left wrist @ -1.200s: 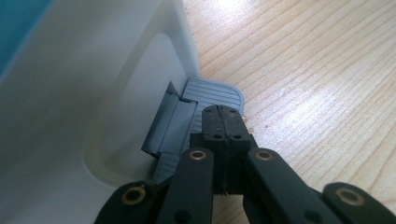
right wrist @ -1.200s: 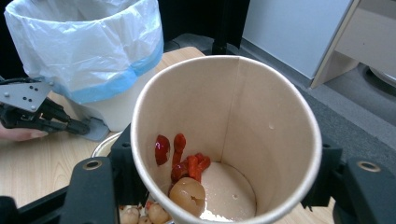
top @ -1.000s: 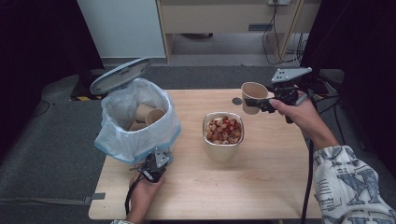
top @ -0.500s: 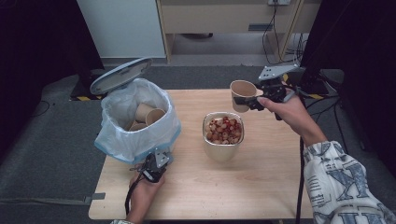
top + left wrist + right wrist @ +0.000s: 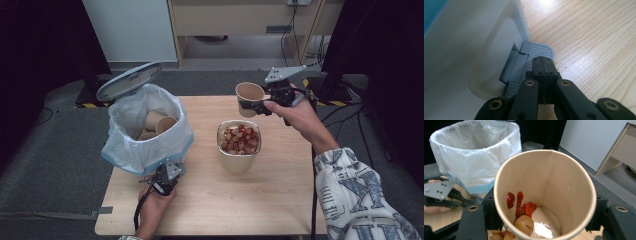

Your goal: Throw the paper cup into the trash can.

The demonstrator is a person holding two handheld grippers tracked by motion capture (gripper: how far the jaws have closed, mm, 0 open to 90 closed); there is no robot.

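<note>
**Above the Metal Bowl: A Paper Cup Tilted for Emptying**

Over the far right part of the wooden table (image 5: 280, 200), the right gripper (image 5: 256, 106) is clenched on a paper cup (image 5: 249, 98), its jaws clamping the cup's wall from either side. The cup is carried clear of the table, just beyond and above a metal bowl (image 5: 238, 162) heaped with reddish and pale food scraps. Its long axis lies tilted well off vertical, the open mouth turned up and toward the person's left, the base toward the gripper. The right gripper view looks into the mouth: a pale round fruit (image 5: 524, 225), red shreds (image 5: 524, 207) stuck to the inner wall, and some whitish residue lie at the bottom.

The left gripper (image 5: 167, 176) rests at the near foot of a white bin (image 5: 145, 155) lined with a plastic bag, its lid (image 5: 129, 80) raised; its jaws are pressed together, tips on the grey pedal (image 5: 537, 50). Used cups already lie in the bin.

Judged from this layout, the step in hand is tipping leftovers into the bowl before binning the cup. The next move probably calls for rolling the mouth further downward directly over the bowl, then carrying the cup left to the open bin.
</note>
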